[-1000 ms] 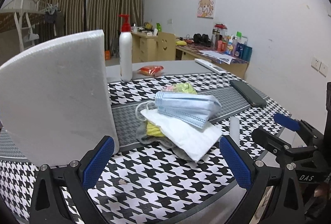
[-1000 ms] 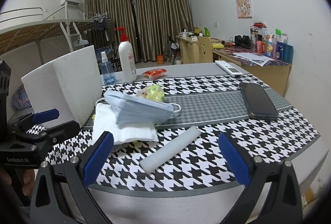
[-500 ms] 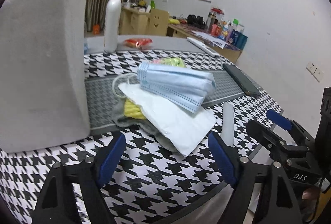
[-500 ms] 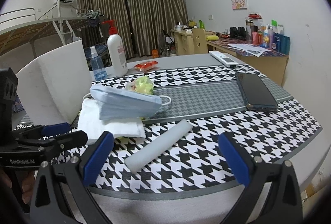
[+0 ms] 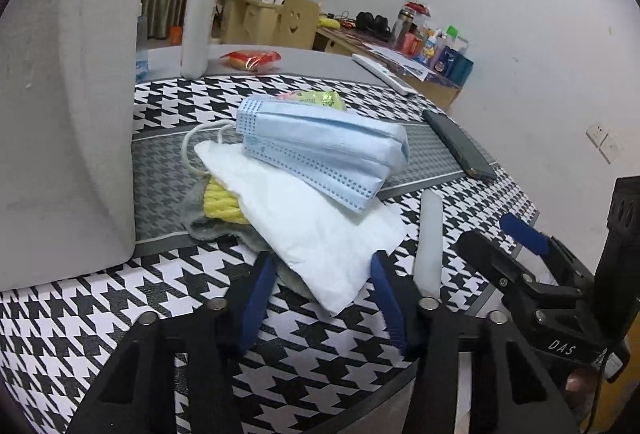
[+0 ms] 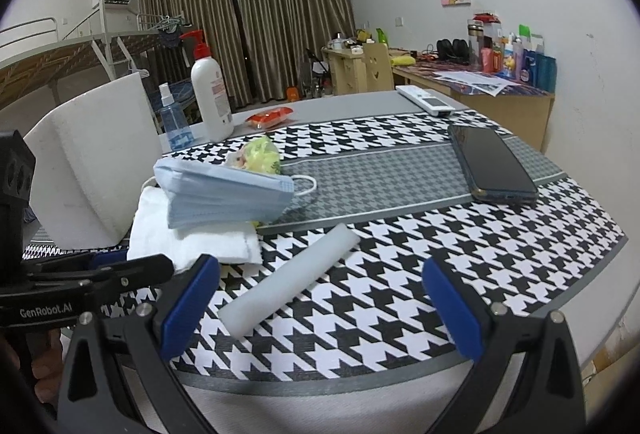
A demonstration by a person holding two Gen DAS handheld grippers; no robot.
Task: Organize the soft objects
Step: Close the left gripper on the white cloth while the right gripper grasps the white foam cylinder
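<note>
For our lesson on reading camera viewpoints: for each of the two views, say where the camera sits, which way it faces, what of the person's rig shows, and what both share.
Left wrist: sits on the left tool, low at the table edge, facing the white tissue under the blue masks; the right tool shows at right.
Right wrist: sits on the right tool, facing the white foam roll; the left tool shows at left.
Shared: masks, tissue, roll, foam block, phone, pump bottle.
</note>
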